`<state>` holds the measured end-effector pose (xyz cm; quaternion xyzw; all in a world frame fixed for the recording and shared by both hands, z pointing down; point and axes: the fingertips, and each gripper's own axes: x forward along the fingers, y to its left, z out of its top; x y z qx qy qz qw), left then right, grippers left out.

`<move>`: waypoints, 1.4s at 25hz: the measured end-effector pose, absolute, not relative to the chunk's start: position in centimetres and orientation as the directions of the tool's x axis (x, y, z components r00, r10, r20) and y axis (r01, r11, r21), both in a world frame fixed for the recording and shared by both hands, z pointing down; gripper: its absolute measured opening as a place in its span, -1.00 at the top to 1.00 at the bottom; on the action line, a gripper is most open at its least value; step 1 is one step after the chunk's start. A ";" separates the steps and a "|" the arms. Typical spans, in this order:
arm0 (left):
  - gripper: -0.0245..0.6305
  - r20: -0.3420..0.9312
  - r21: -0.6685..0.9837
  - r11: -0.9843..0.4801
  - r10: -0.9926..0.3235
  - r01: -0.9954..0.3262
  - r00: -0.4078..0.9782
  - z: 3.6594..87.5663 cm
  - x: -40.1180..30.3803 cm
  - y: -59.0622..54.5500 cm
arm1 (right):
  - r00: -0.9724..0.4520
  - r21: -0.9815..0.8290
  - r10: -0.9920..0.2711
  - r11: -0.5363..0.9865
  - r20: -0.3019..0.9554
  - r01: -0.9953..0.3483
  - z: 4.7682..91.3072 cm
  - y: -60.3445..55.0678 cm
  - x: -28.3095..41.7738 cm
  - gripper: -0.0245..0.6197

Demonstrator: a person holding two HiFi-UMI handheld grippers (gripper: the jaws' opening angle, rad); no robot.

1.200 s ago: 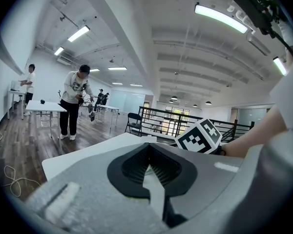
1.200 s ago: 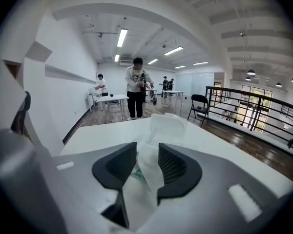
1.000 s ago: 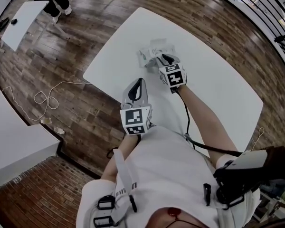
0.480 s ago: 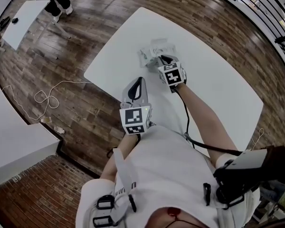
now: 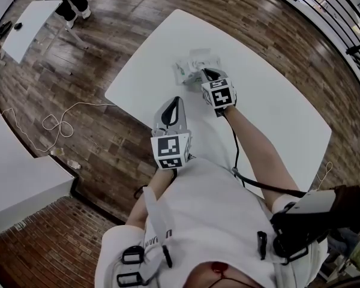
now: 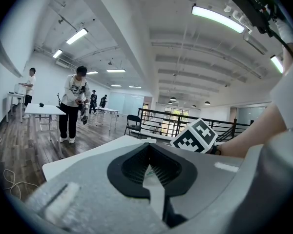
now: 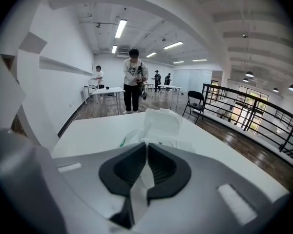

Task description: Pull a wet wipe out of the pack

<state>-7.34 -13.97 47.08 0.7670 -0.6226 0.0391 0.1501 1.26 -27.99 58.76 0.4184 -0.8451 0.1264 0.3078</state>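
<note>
Now my right tool [image 5: 203, 74] [image 7: 146, 145] has just been closing its jaws and pinches the white wet wipe [image 7: 145, 130] poking from the soft white plastic pack [image 5: 189, 65] [image 7: 168, 123], which lies near the far left edge of the white counter [image 5: 270, 101]; my left tool [image 5: 177, 104] [image 6: 147, 147] hovers at the near edge, jaws together, empty.

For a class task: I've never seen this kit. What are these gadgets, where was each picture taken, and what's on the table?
A person holds a pinching tool in each hand. One picture looks down from a camera on their head; the other two come from cameras on the tools, looking along the jaws. A white table bears an opened pack of wet wipes. The right tool has just been closing its jaws and pinches a wipe at the pack. The left tool is shut, empty, nearer the person.
</note>
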 end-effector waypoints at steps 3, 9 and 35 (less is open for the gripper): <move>0.92 0.238 0.182 -0.191 -0.943 -0.965 0.232 46.8 -7.0 -14.1 | -0.462 0.047 -0.638 0.615 0.616 -0.787 58.4 -28.0 1.2 0.86; 0.92 0.244 0.186 -0.184 -0.943 -0.965 0.227 47.0 -7.1 -13.8 | -0.476 0.042 -0.653 0.613 0.590 -0.789 57.3 -27.9 1.2 0.86; 0.92 0.244 0.189 -0.198 -0.939 -0.962 0.241 47.1 -6.4 -13.7 | -0.521 0.020 -0.734 0.587 0.436 -0.810 51.2 -27.4 2.4 0.86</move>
